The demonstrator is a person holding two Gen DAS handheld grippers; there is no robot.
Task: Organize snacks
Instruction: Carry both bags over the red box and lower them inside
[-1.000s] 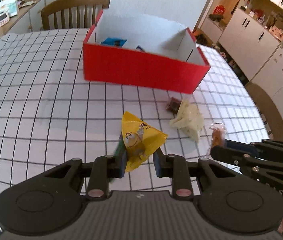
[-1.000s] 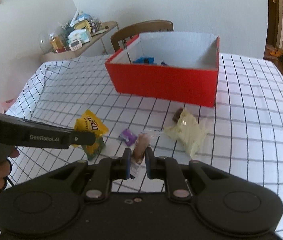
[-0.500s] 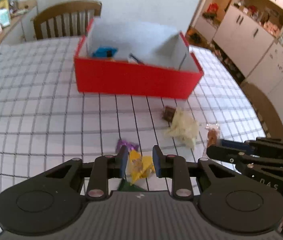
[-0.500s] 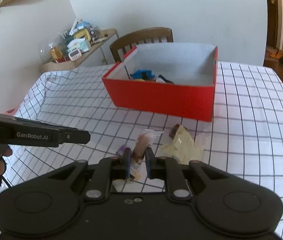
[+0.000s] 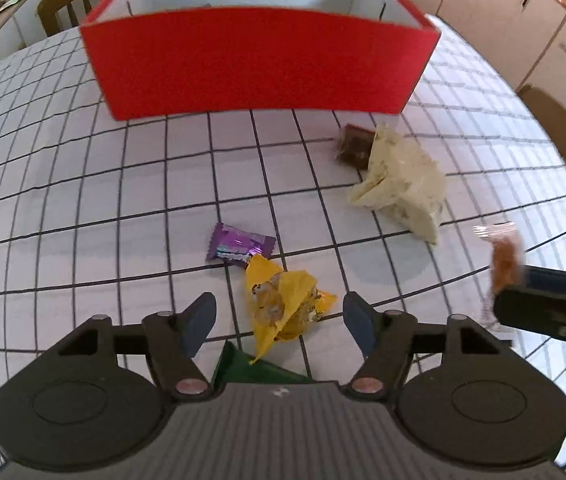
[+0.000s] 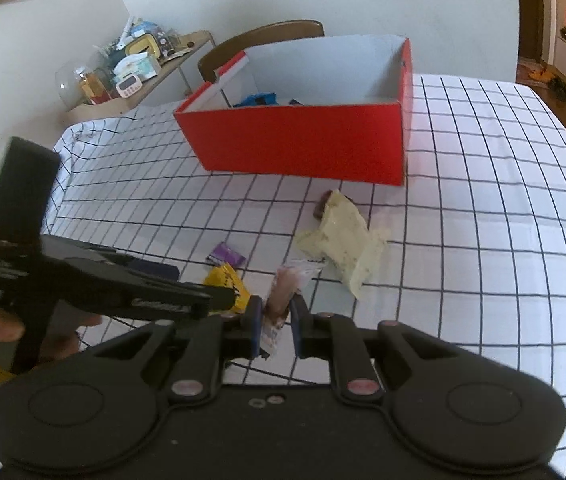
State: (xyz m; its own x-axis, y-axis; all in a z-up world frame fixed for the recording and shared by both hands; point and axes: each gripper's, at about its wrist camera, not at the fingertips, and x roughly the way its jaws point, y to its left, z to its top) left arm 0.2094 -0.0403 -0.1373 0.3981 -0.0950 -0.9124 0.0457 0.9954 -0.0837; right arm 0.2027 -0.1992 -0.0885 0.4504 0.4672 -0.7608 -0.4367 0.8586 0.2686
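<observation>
My left gripper point(image 5: 279, 322) is open, its fingers either side of a yellow candy bag point(image 5: 283, 306) that lies on the checked tablecloth, partly over a green packet point(image 5: 251, 370). A purple candy point(image 5: 239, 244) lies just beyond. My right gripper point(image 6: 276, 320) is shut on a clear packet with a brown snack point(image 6: 281, 296), held above the table; it also shows at the right of the left wrist view point(image 5: 503, 260). The red box point(image 5: 259, 56) stands behind, with a blue packet point(image 6: 259, 99) inside.
A pale crumpled bag point(image 5: 403, 180) lies right of centre, partly over a small brown packet point(image 5: 353, 146). A wooden chair point(image 6: 261, 42) stands behind the box. A cluttered side shelf point(image 6: 135, 68) is at the far left, cabinets point(image 5: 523, 4) at the right.
My left gripper has opened and let go of the yellow bag, which now lies on the cloth. The left gripper dropped lower and nearer the box. The right gripper keeps its packet.
</observation>
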